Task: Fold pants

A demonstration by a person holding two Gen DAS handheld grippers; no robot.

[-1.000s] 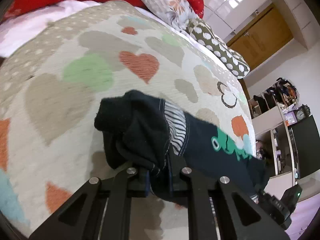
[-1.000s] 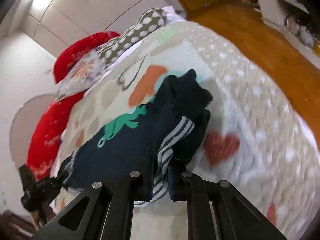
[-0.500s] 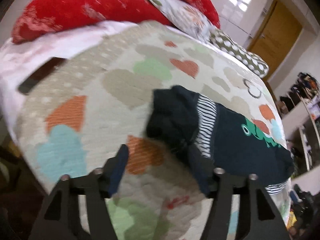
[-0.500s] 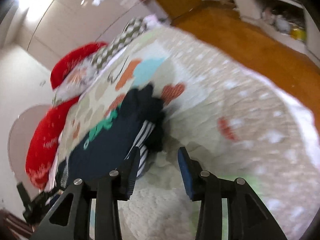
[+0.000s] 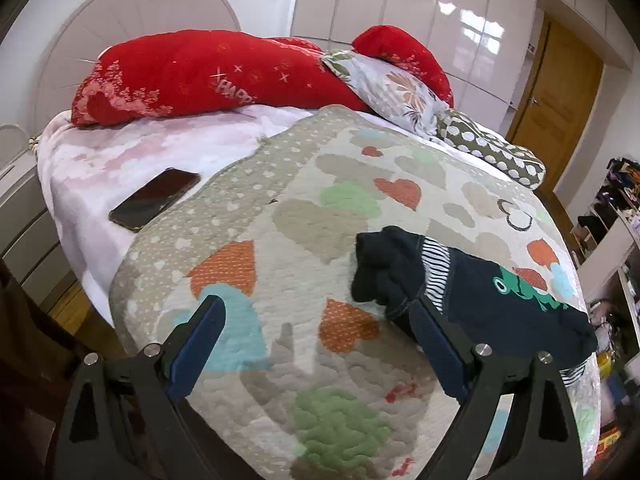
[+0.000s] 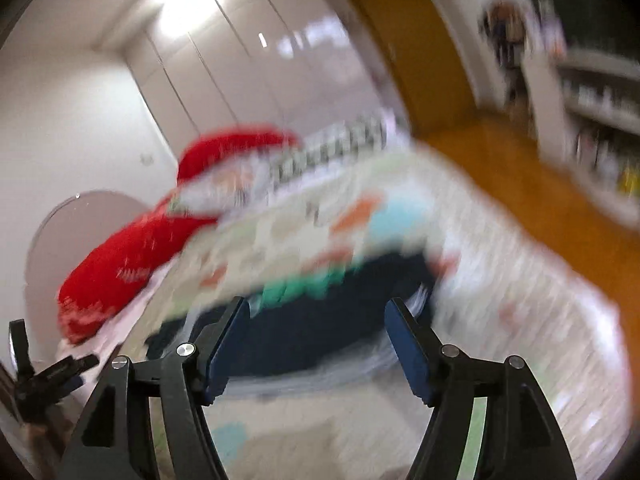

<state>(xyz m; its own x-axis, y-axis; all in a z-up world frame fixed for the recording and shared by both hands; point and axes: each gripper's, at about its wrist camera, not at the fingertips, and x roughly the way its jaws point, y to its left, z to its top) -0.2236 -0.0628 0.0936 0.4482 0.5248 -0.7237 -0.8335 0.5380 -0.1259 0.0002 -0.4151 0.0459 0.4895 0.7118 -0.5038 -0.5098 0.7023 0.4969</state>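
The dark navy pants (image 5: 472,292), with a striped band and a green print, lie folded on the heart-patterned quilt (image 5: 312,216) at the right of the left wrist view. My left gripper (image 5: 316,320) is open and empty, pulled back from the pants, its right finger beside their near edge. In the blurred right wrist view the pants (image 6: 320,332) lie just beyond my right gripper (image 6: 318,320), which is open and empty.
A dark phone (image 5: 154,198) lies on the pink sheet at the left. Red pillows (image 5: 208,76), a floral pillow (image 5: 392,92) and a dotted pillow (image 5: 492,148) line the bed's head. A wooden door (image 5: 556,96) and shelves (image 5: 616,216) stand at the right.
Both grippers let go of the pants, opened wide and drew back and up from the bed. The pants now rest folded on the quilt. The right view is blurred by motion.
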